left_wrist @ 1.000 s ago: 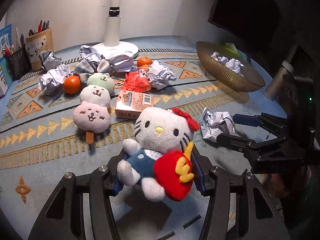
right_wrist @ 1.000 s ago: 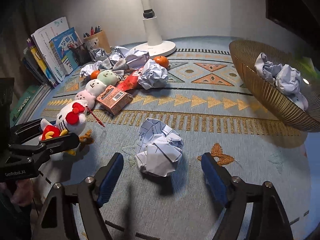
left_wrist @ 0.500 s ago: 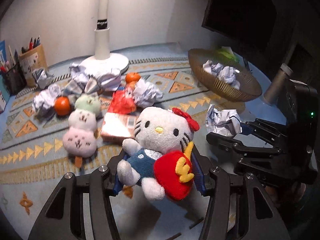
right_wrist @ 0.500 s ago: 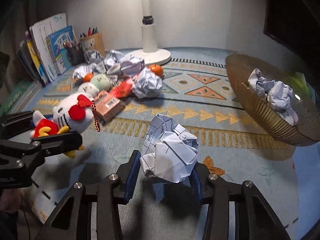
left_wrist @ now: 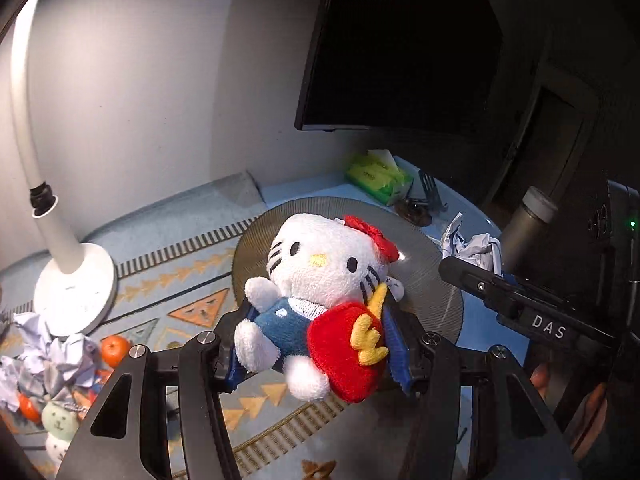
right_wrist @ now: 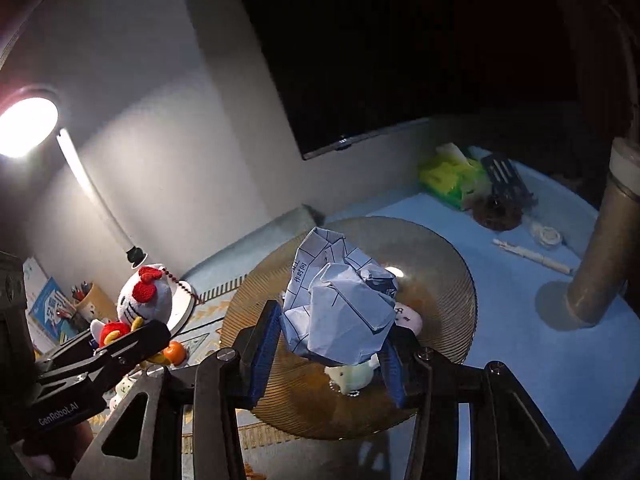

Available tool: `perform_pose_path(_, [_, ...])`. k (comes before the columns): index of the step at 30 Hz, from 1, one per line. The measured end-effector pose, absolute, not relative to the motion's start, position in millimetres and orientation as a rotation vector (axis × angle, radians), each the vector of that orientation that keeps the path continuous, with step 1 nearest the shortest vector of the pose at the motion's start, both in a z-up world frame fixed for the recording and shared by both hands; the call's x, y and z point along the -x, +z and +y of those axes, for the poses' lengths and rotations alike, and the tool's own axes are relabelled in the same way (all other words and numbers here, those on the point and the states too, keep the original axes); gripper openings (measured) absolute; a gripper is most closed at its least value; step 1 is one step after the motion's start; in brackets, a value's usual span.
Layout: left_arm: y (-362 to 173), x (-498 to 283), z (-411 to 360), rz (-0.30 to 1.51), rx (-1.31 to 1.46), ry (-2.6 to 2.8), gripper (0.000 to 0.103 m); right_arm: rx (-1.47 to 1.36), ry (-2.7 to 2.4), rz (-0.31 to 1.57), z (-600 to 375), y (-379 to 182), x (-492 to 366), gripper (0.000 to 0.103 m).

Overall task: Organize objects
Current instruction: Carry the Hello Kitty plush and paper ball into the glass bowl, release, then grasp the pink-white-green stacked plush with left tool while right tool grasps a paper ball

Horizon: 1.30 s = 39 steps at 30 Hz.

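My left gripper [left_wrist: 316, 344] is shut on a white Hello Kitty plush [left_wrist: 320, 292] with a red bow and a red heart, held up in front of the gold wire basket [left_wrist: 436, 304]. My right gripper [right_wrist: 326, 350] is shut on a crumpled paper ball [right_wrist: 340, 312] and holds it over the same basket [right_wrist: 440, 272]. Small plush toys [right_wrist: 354, 374] lie in the basket under the paper. The plush [right_wrist: 144, 300] also shows at the left of the right wrist view.
A white desk lamp [left_wrist: 74, 284] stands at the left, with crumpled papers [left_wrist: 44, 356], oranges [left_wrist: 114, 350] and a dango plush [left_wrist: 60, 424] near it. A green tissue pack [left_wrist: 378, 176], a metal cylinder [right_wrist: 604, 244] and a dark monitor [left_wrist: 400, 48] stand behind the basket.
Both grippers have lifted off the mat and swung right toward the basket. The right gripper closed on the paper ball and raised it. The left kept hold of the plush.
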<state>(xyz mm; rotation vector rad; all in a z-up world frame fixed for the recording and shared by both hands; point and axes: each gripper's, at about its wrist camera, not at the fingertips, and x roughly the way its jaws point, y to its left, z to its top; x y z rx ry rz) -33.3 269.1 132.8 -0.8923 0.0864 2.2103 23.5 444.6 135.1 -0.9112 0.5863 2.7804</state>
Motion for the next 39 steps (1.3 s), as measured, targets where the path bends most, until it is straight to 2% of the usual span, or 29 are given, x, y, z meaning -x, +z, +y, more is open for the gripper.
perform_pose_path(3, [116.2, 39.9, 289.2, 0.091, 0.921, 2.212, 0.058, 0.96, 2.773, 0.656, 459.2, 121.6, -14.6, 0.045])
perform_pose_path(5, [108.1, 43.8, 295.3, 0.082, 0.957, 2.208, 0.073, 0.982, 2.756, 0.659, 464.1, 115.1, -12.9, 0.045])
perform_pose_path(6, [105.8, 45.0, 296.0, 0.078, 0.969, 2.199, 0.086, 1.002, 2.754, 0.656, 465.8, 112.2, -12.3, 0.047])
perform_pose_path(7, [105.0, 44.5, 294.5, 0.067, 0.964, 2.194, 0.089, 1.016, 2.75, 0.66, 466.7, 110.0, -13.6, 0.055])
perform_pose_path(9, [106.1, 42.9, 288.8, 0.051, 0.955, 2.19, 0.09, 0.986, 2.758, 0.677, 469.2, 109.5, -21.5, 0.07])
perform_pose_path(16, [119.9, 24.1, 213.0, -0.074, 0.923, 2.251, 0.09, 0.968, 2.868, 0.741, 456.7, 115.1, -34.1, 0.07])
perform_pose_path(21, [136.4, -7.7, 127.5, -0.12, 0.85, 2.467, 0.09, 1.002, 3.041, 0.668, 396.5, 124.4, -33.5, 0.071])
perform_pose_path(24, [141.0, -22.7, 71.5, -0.157, 0.824, 2.628, 0.103, 1.064, 3.15, 0.634, 352.2, 120.9, -27.7, 0.071])
perform_pose_path(26, [138.6, -31.2, 30.8, -0.192, 0.803, 2.747, 0.102, 1.113, 3.178, 0.584, 322.7, 113.6, -22.8, 0.071])
perform_pose_path(29, [116.8, -30.7, -23.5, -0.242, 0.878, 2.914, 0.102, 1.19, 3.178, 0.507, 284.9, 92.5, -13.4, 0.076])
perform_pose_path(32, [81.5, -23.0, -63.2, -0.213, 1.034, 3.093, 0.102, 1.235, 3.18, 0.434, 258.5, 66.0, -4.3, 0.076])
perform_pose_path(34, [59.0, -18.4, -82.5, -0.264, 1.123, 3.061, 0.102, 1.271, 3.161, 0.384, 246.9, 49.8, 0.0, 0.076])
perform_pose_path(39, [33.4, -15.3, -87.9, -0.286, 1.132, 3.017, 0.102, 1.301, 3.112, 0.302, 238.1, 28.0, 5.7, 0.076])
